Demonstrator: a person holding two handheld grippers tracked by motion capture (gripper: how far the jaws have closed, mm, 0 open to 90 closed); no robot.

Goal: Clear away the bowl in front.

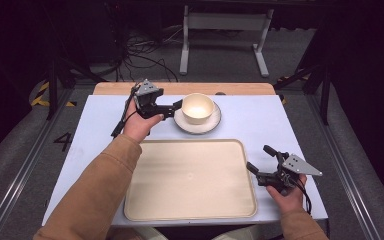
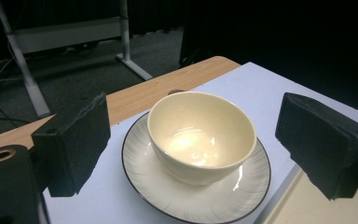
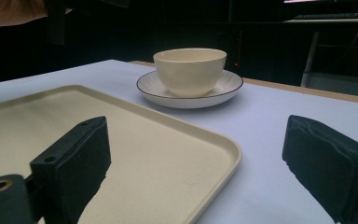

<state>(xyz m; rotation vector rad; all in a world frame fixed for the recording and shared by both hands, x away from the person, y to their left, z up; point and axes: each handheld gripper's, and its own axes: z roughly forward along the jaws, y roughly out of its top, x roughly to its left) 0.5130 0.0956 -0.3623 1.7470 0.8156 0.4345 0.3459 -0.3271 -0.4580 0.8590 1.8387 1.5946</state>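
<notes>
Overhead, desk (image 1: 260, 120): pale blue top, wooden far edge.
Floor (image 1: 220, 60): grey carpet — cables, white frame legs.
Bowl (image 1: 198, 107): on saucer (image 1: 198, 125), beyond tray (image 1: 190, 180).
Left tool (image 1: 174, 108): wide, beside saucer.
Right tool (image 1: 261, 159): wide — right of tray.

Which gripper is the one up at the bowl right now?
The left gripper, open beside the bowl on its saucer. The right gripper hovers open near the tray's right edge, away from the bowl.
</notes>
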